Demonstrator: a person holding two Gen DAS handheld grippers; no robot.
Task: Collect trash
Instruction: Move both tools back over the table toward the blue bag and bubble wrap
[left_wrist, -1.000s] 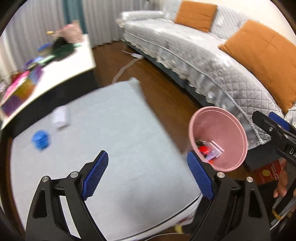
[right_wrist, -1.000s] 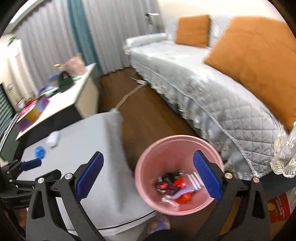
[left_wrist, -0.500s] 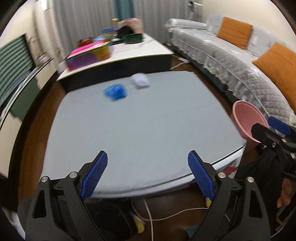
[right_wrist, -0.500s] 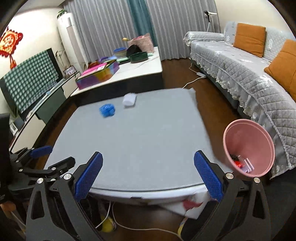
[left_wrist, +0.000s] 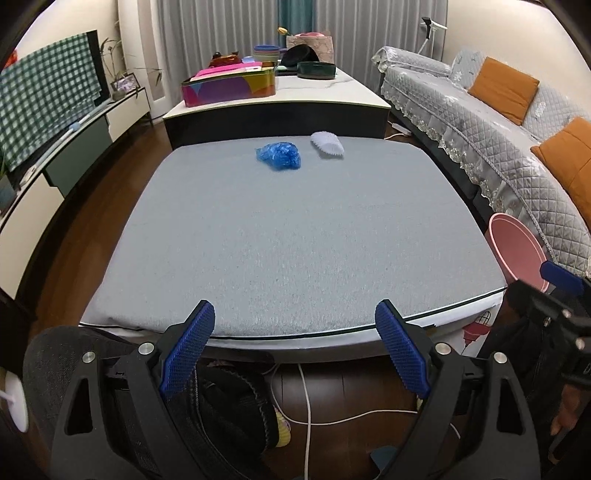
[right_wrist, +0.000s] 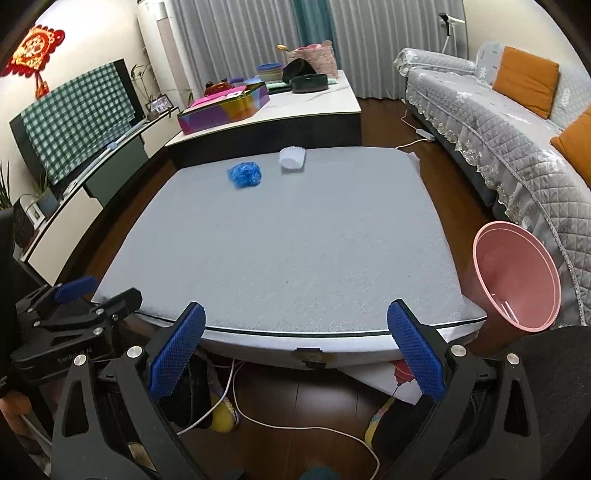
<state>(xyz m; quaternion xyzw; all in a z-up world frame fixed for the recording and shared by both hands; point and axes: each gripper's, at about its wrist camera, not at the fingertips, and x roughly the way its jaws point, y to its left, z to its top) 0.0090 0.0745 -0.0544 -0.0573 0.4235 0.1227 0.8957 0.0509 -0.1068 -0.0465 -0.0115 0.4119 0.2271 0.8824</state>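
Both grippers are hanging back at the near edge of the grey cloth-covered table, jaws spread wide and holding nothing, presumably so the whole top is lying in view before either one is committing to a reach. The left gripper is sitting toward the near left corner, the right gripper toward the near right.

Two pieces of trash are waiting near the far edge: a crumpled blue plastic wrapper and, just beside it toward the far right corner, a white pleated paper cup lying on its side.

The pink plastic bin is standing on the floor off the right edge, tilted toward the table, probably to make drops easy for the right gripper.
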